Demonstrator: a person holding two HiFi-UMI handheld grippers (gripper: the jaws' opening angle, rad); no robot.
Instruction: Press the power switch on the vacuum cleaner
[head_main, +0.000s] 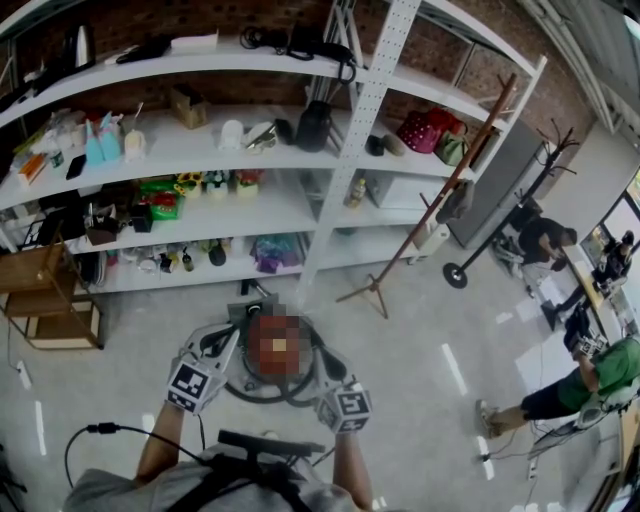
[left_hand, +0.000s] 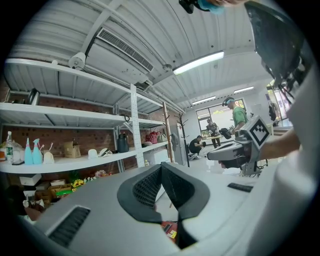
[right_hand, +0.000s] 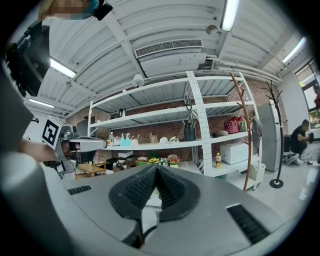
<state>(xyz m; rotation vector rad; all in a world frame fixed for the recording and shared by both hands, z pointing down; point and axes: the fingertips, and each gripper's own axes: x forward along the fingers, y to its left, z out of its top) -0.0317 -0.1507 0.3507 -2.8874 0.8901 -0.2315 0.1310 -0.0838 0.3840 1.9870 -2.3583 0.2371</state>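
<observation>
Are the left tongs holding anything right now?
No, the left gripper view shows the left tongs closed tip to tip with nothing between them.

Smooth matt grey plastic left gripper (left_hand: 161, 169) and right gripper (right_hand: 156, 170), black bumpy pads (left_hand: 145, 189), white painted metal shelves (head_main: 250, 140), rough red brick wall (head_main: 215, 20), brown wooden coat stand (head_main: 440, 192), wooden crate (head_main: 40, 290), smooth pale floor (head_main: 420, 300), ribbed metal ceiling (right_hand: 165, 20)
</observation>
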